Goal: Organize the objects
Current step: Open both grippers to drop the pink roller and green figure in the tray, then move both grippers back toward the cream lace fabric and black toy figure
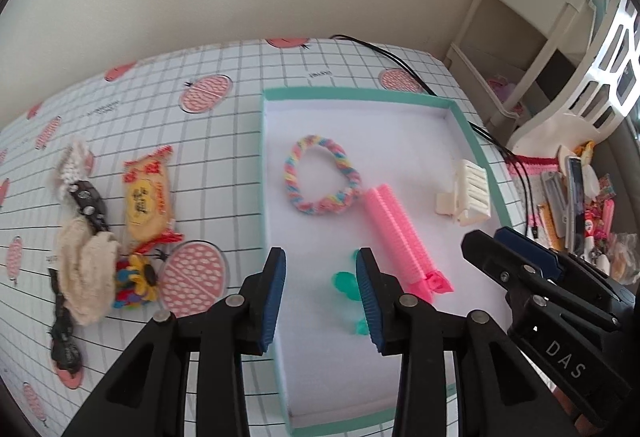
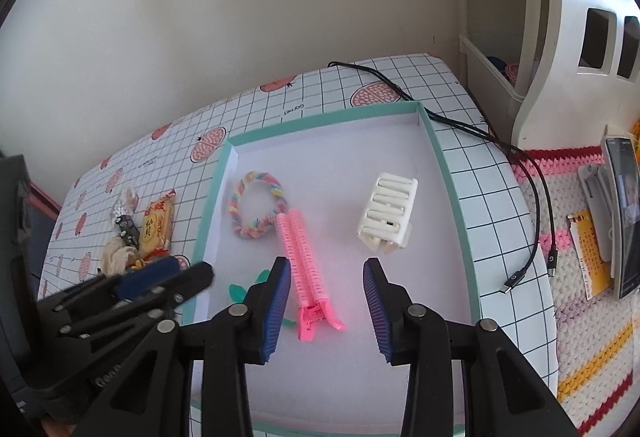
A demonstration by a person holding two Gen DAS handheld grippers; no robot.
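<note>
both hand-held grippers, left (image 1: pixel 320 293) and right (image 2: pixel 326 303), hover spread apart and empty over the tray (image 2: pixel 448 173), probably between picks, with hair accessories already gathered inside.

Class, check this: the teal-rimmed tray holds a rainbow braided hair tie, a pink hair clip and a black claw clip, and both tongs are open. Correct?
Not quite. The claw clip is white, not black, as the right wrist view shows. The rest stands: hair tie and pink clip lie in the tray; left tongs and right tongs are open.
</note>
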